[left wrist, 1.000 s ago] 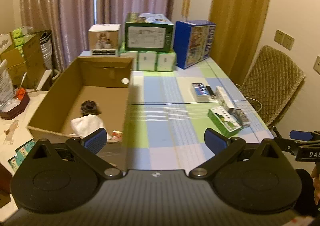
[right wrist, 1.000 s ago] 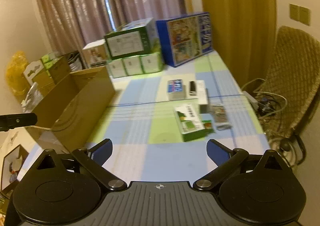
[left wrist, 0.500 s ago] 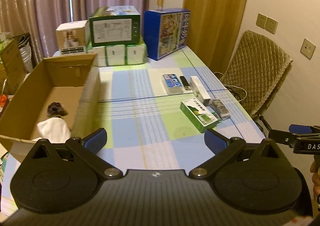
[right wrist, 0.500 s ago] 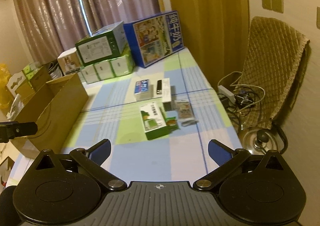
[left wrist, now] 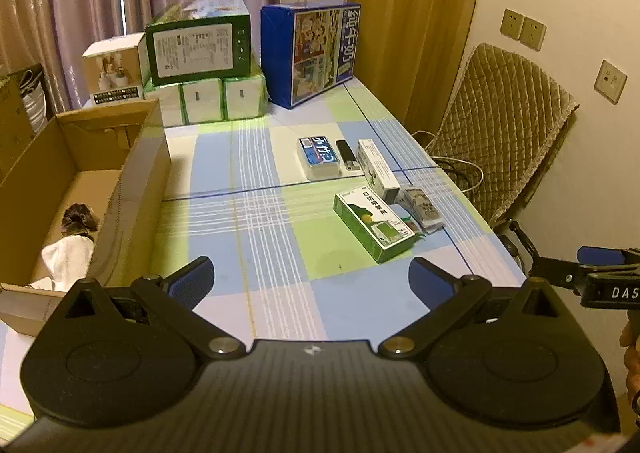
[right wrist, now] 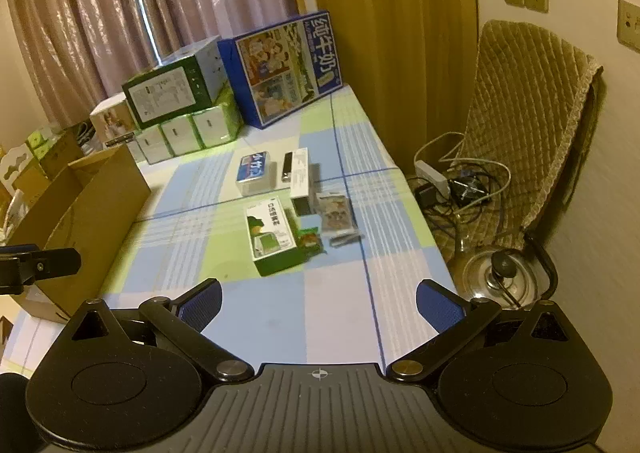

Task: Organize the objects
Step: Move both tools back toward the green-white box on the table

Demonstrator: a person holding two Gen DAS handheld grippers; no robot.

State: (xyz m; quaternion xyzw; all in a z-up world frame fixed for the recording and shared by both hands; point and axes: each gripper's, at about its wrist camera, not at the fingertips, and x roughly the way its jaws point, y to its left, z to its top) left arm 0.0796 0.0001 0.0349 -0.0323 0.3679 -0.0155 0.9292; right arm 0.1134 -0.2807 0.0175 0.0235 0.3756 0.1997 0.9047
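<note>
Table (left wrist: 260, 285): one cardboard box (left wrist: 136, 173) at left edge, holding one white cloth (left wrist: 66, 259) and one dark item (left wrist: 78, 217).

Far edge: one blue carton (left wrist: 316, 53), one green carton (left wrist: 198, 47), one white carton (left wrist: 116, 71), three tissue packs (left wrist: 202, 99).

Near right edge: one green box (left wrist: 372, 225), one white box (left wrist: 376, 169), one blue card pack (left wrist: 318, 157), one lighter (left wrist: 346, 155), one clear packet (left wrist: 422, 207), one small green packet (right wrist: 308, 239).

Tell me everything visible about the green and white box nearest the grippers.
The green and white box is a flat, oblong carton, cardboard by its look, with green sides and a white top printed with dark characters and a green picture. It lies closed and flat on the checked tablecloth, angled. A small green packet sits against its right side. Neither gripper touches it.
</note>
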